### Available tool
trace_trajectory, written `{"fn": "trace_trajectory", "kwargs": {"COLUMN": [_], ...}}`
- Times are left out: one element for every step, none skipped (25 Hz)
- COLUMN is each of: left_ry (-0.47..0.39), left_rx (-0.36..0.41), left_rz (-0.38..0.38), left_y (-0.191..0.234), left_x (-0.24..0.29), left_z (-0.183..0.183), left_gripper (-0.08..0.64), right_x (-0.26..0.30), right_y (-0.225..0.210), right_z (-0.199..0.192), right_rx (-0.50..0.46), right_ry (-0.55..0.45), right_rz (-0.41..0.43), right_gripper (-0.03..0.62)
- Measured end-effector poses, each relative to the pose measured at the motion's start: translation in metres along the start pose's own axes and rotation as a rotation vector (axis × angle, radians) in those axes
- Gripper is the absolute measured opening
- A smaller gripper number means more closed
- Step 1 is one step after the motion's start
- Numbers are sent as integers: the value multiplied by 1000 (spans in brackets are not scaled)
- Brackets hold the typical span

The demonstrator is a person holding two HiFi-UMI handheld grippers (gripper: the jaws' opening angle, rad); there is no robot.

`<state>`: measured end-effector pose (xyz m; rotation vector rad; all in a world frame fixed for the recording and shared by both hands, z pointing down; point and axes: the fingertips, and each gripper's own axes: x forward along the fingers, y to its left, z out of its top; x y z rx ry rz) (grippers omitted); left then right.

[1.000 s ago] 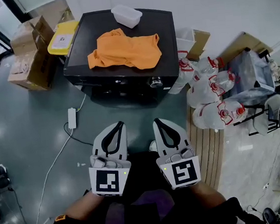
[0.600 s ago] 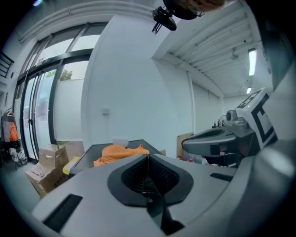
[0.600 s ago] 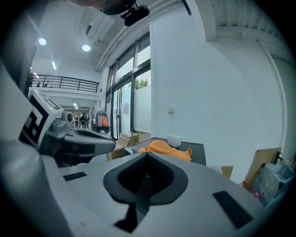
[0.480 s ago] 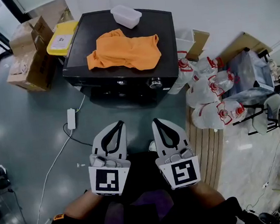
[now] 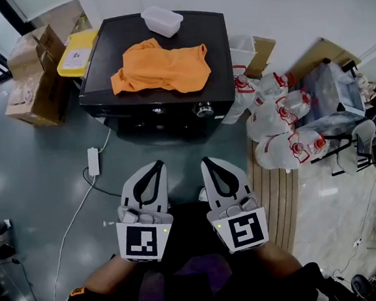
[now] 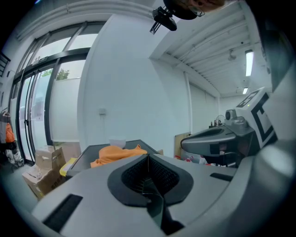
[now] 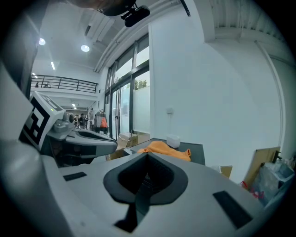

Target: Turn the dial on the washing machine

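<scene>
Left tool (image 5: 155, 167) and right tool (image 5: 208, 162) both closed, empty, well short of the washing machine (image 5: 217, 57); dial (image 5: 203, 109) on its front panel, right side: likely rigid, smooth knob, so pinch across the rim.

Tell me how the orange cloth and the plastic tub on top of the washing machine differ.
The orange cloth is bright and opaque; the plastic tub is pale and translucent. The cloth lies crumpled and spread wide; the tub is a stiff rectangular box covering far less area. The cloth sits mid-top, the tub at the back edge. Both rest on the washing machine.
</scene>
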<state>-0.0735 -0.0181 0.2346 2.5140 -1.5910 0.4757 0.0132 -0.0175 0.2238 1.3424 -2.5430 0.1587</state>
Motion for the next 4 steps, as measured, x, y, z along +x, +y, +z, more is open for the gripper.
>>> {"fn": "trace_trajectory", "kwargs": {"left_ry": [0,0,-1,-1], "left_rx": [0,1,1,1], "left_rz": [0,0,0,0], "left_y": [0,0,0,0], "left_x": [0,-1,-1,-1], "left_z": [0,0,0,0], "left_gripper": [17,17,17,17], "right_x": [0,0,0,0], "right_y": [0,0,1,1], "right_z": [0,0,0,1], "right_rx": [0,0,-1,-2], "right_ry": [0,-1,-1,-2], "right_rz": [0,0,0,1], "right_gripper": [12,12,12,12]}}
